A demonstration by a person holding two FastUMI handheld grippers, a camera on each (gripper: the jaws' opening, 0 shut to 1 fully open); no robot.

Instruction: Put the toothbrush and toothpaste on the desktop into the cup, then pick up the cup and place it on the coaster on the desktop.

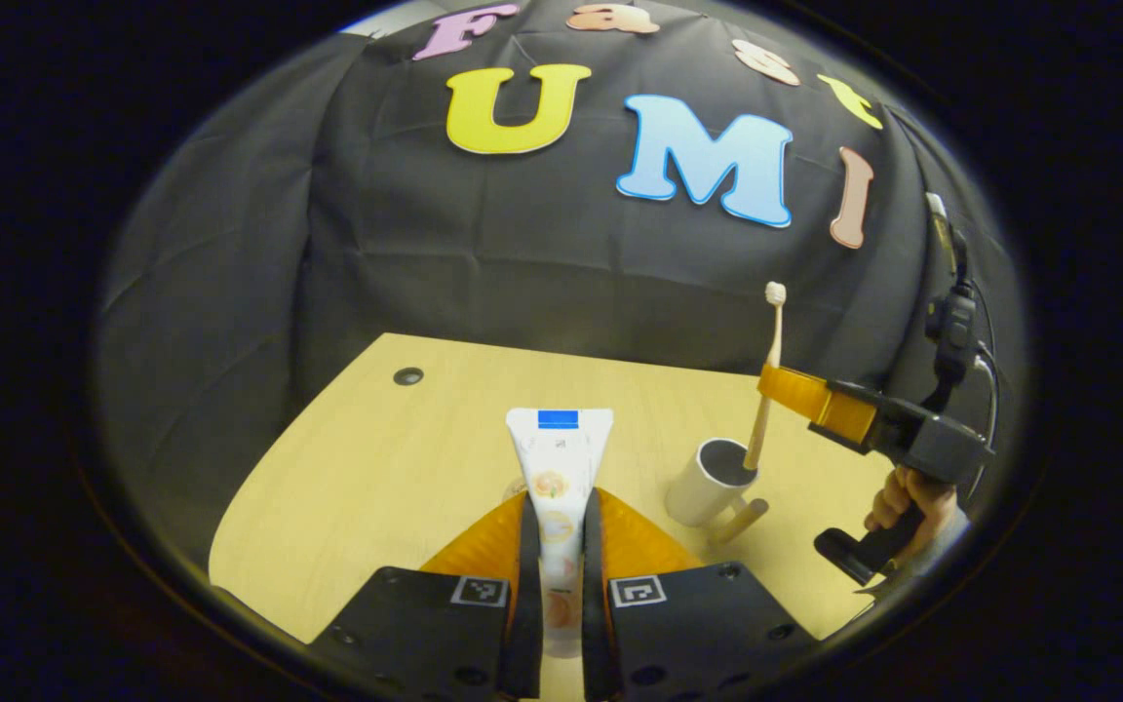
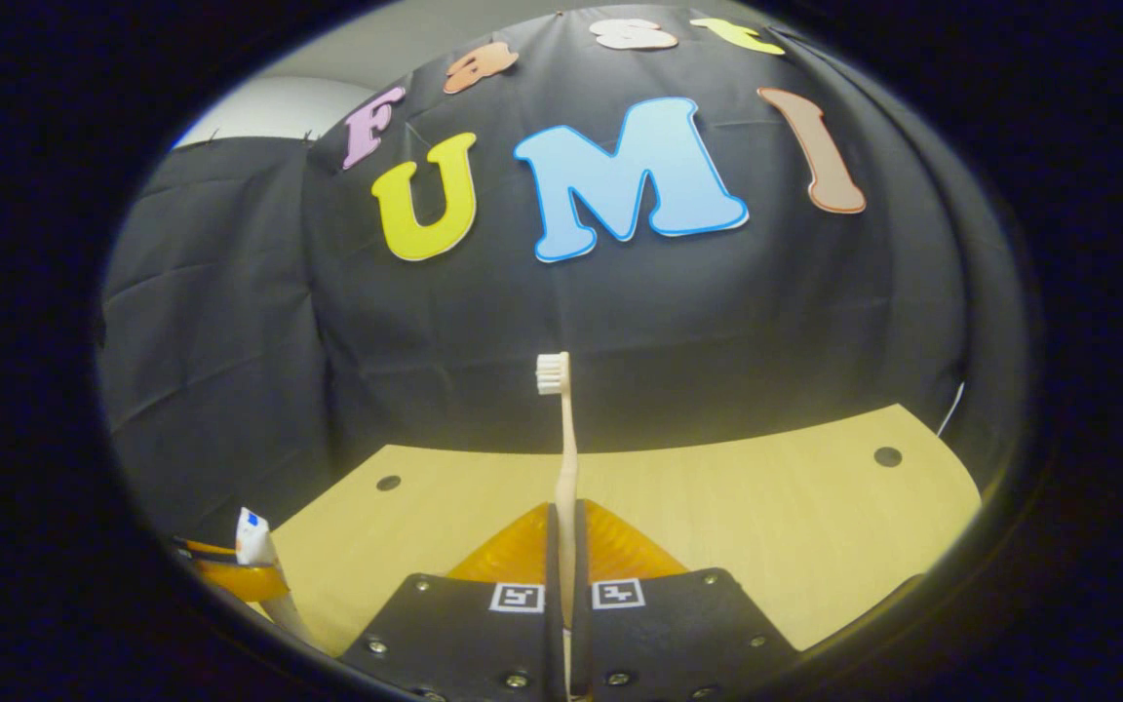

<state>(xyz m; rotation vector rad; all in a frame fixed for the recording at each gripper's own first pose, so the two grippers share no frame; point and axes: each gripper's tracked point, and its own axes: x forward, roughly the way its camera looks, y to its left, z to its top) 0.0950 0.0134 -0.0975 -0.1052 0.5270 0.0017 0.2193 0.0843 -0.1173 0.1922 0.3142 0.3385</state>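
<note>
Left gripper view: left gripper [image 1: 559, 546] jaws clamped on white toothpaste tube [image 1: 558, 468], held above the wooden desktop [image 1: 376, 468]. Farther right, right gripper [image 1: 784, 388], held by a hand [image 1: 912, 507], pinches the toothbrush [image 1: 768, 375] upright, its lower end inside the white cup [image 1: 708, 483] with a handle.

Right gripper view: right gripper [image 2: 566, 546] jaws narrow, gripping toothbrush [image 2: 561, 439] handle, bristles up. Toothpaste tube [image 2: 254, 546] at lower left in left gripper [image 2: 230, 575].
</note>
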